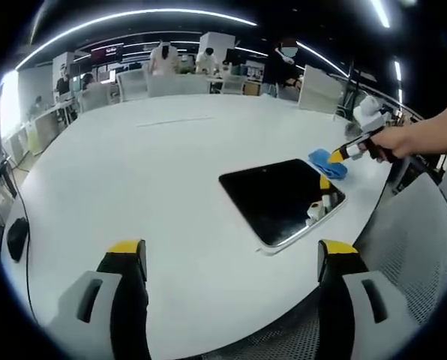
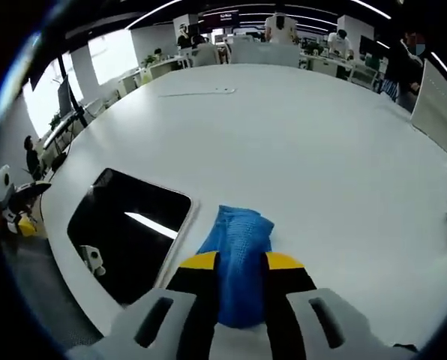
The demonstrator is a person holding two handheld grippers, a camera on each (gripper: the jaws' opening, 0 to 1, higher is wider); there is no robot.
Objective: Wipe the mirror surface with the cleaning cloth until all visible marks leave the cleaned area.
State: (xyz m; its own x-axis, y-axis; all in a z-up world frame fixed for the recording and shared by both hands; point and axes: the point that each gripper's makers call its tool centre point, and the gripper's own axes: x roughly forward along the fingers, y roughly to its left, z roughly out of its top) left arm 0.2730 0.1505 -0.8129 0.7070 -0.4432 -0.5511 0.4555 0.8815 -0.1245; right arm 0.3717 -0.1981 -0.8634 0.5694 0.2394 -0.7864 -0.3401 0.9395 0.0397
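Left gripper view is looking across a large, smooth white worktop with a rounded edge. The left tongs are rising from the bottom of this view, grey with yellow tips, standing wide apart with nothing between them and hovering above the worktop's near edge. Beyond them a mirror is lying flat near the worktop's right edge: a dark, glossy rectangle with rounded corners and a thin pale rim. Its surface is reflecting small shapes that are too small to make out. At its far corner a blue cloth is sitting on the worktop, bunched up, with the right tongs closing on it; a person's hand and bare forearm are reaching in from the right, cut off by the picture's edge.

Right gripper view is showing the same cloth close up. It is a woven, ribbed blue fabric, pinched narrowly between the yellow tips of the right tongs, its front part spilling onto the white worktop. The mirror is lying just beside the cloth, to its left, reflecting a bright strip of ceiling light. Whether the cloth is touching the mirror's rim is hard to tell.

Far off in both views, desks, chairs and standing people are blurring into small shapes.
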